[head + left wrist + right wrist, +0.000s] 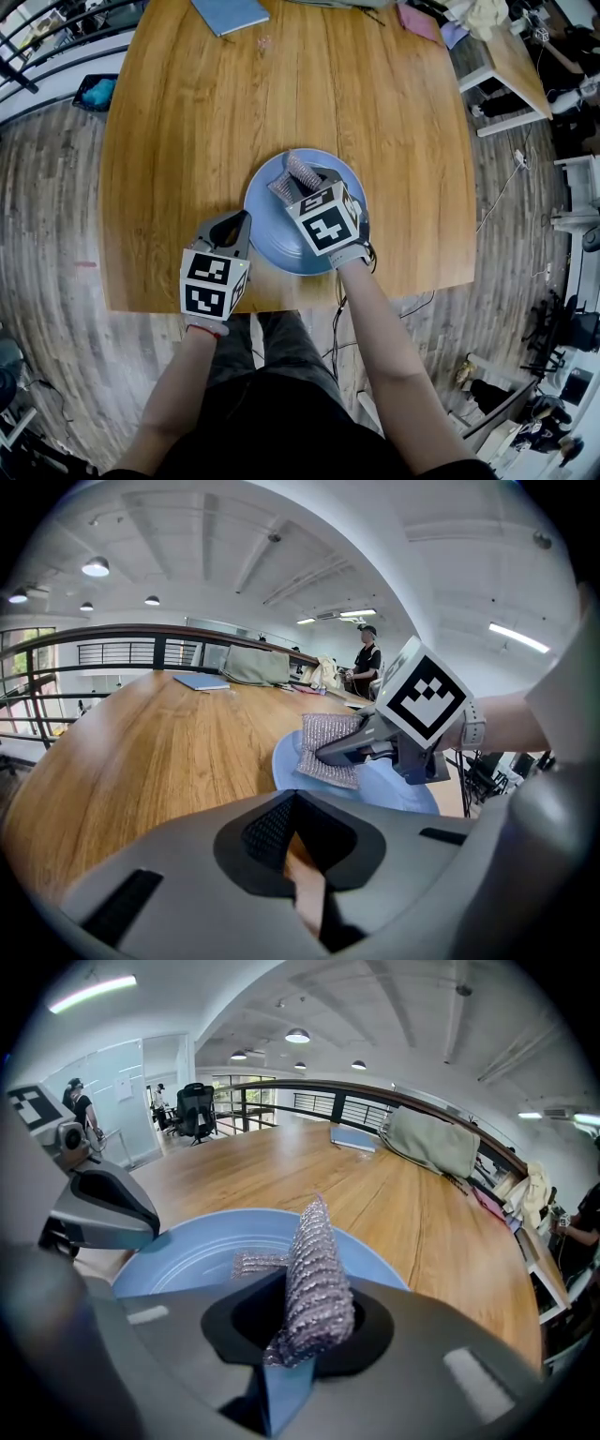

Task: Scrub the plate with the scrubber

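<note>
Near the table's near edge, right of centre, lay the blue plate (265,225), flat on the wood. Above its far-left part stood the scrubber (298,172), a silvery mesh pad turned on edge. The right gripper (302,184) had its jaws clamped on the pad. In the right gripper view, the scrubber (315,1274) filled the gap between the jaws and projected past their tips over the plate (192,1252). In the left gripper view, the pad's (330,748) lower edge reached down to the plate's (398,791) surface; firm contact could not be confirmed. The right gripper's marker cube sat over the plate's centre and right half in the head view, with the person's forearm running back toward the near edge. The left gripper (236,221) rested at the near edge of the table (187,131), just beside the plate's near-left rim. Whether its tip touched the rim could not be determined. Its jaws were drawn together, leaving only a thin slit, and held nothing. At the far end of the table lay a blue notebook (231,13), and an olive bag (433,1143) sat at the far right. Beyond the table, a person (367,658) stood in the background.
</note>
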The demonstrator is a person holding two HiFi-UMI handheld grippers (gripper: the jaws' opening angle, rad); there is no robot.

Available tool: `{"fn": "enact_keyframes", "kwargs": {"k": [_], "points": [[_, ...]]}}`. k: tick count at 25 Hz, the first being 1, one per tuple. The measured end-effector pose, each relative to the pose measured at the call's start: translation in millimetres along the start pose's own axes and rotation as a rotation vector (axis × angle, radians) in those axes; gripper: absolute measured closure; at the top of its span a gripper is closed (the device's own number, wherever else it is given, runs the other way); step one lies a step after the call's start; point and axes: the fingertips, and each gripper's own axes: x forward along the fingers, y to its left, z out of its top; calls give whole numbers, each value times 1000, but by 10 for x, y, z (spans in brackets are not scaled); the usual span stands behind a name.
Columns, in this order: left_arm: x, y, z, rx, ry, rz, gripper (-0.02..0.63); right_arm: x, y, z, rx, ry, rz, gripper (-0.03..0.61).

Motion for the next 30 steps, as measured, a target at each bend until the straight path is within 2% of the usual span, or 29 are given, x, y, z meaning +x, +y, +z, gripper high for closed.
{"fn": "enact_keyframes", "kwargs": {"k": [15, 24, 27, 30], "points": [[-8, 14, -16, 4, -4, 18, 618, -366, -28, -530, 38, 33, -17, 506], [-52, 101, -58, 13, 14, 65, 617, -556, -28, -810, 33, 79, -7, 506], [-113, 130, -87, 23, 23, 76, 617, -617, -1, -897, 54, 115, 18, 506], [-165, 154, -138, 36, 35, 84, 618, -737, -6, -904, 75, 106, 23, 505]]}}
